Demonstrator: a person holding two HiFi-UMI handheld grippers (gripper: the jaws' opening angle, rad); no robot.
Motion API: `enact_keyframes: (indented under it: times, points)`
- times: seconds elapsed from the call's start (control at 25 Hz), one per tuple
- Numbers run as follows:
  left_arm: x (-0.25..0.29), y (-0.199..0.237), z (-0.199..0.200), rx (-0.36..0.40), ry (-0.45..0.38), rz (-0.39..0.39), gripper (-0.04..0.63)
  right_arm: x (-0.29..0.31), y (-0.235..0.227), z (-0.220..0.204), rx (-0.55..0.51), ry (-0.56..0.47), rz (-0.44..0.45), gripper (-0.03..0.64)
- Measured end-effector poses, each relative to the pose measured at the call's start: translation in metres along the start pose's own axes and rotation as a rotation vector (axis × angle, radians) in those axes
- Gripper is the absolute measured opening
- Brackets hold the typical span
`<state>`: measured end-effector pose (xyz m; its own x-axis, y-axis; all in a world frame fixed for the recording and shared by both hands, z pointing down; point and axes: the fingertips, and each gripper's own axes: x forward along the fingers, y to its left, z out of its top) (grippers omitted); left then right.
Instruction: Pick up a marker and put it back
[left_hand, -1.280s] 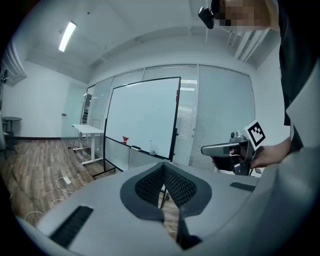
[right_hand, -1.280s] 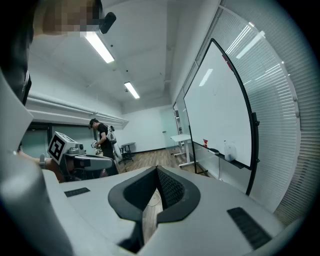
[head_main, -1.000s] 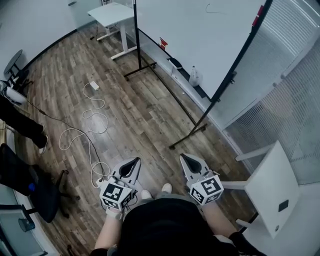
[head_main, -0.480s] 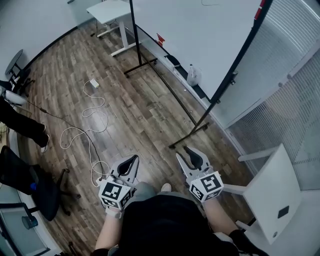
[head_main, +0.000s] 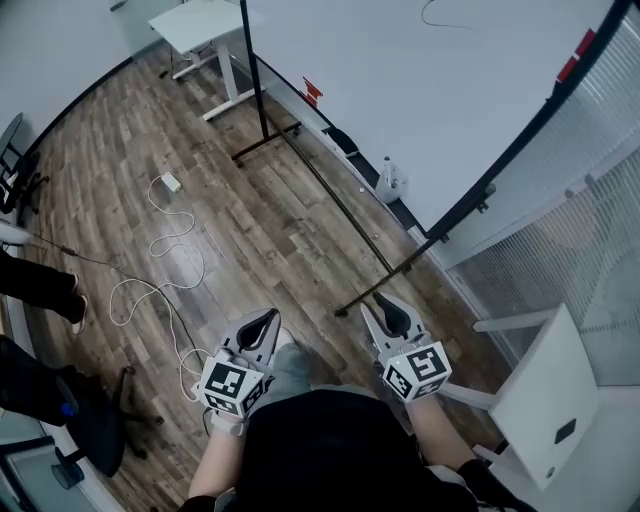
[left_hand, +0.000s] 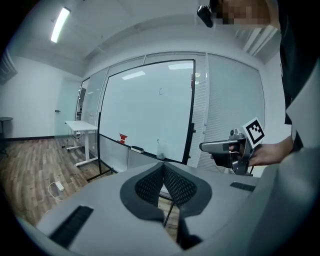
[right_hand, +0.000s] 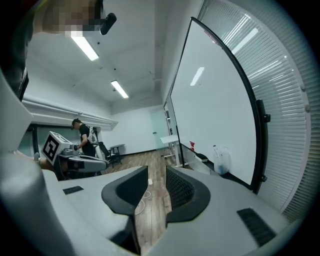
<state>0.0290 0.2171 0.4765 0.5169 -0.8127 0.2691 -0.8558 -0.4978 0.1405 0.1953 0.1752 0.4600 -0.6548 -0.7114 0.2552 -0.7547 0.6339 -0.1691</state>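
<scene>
No marker is clear to me in any view. The whiteboard stands ahead on a black frame. Along its tray lie a red object, a black eraser and a clear spray bottle. My left gripper is held low in front of the body, its jaws shut with nothing in them. My right gripper points toward the board's stand. A gap shows between its jaws, which are closing on nothing. Each gripper appears in the other's view: right gripper, left gripper.
The whiteboard's black foot bar lies on the wood floor just ahead of the right gripper. A white cable and adapter trail on the floor at left. A white desk stands far back, a white table at right, another person's leg at left.
The right gripper's jaws, shut a second ago, now stand apart. The head view has shifted toward the whiteboard. Both grippers stay low in front of the body.
</scene>
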Motion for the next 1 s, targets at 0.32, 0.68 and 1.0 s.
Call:
enact_keyframes:
  times: [0.32,0.68,1.0]
  points:
    - [0.061,0.102,0.033,0.014,0.020,-0.108,0.020,0.112,-0.039,0.043,0.020,-0.010,-0.136,0.138]
    - [0.120,0.156,0.049,-0.007,0.054,-0.134,0.020,0.173,-0.122,0.065,0.008,0.012,-0.290,0.138]
    - [0.202,0.172,0.065,-0.020,0.094,-0.168,0.020,0.209,-0.224,0.064,0.009,0.083,-0.402,0.138]
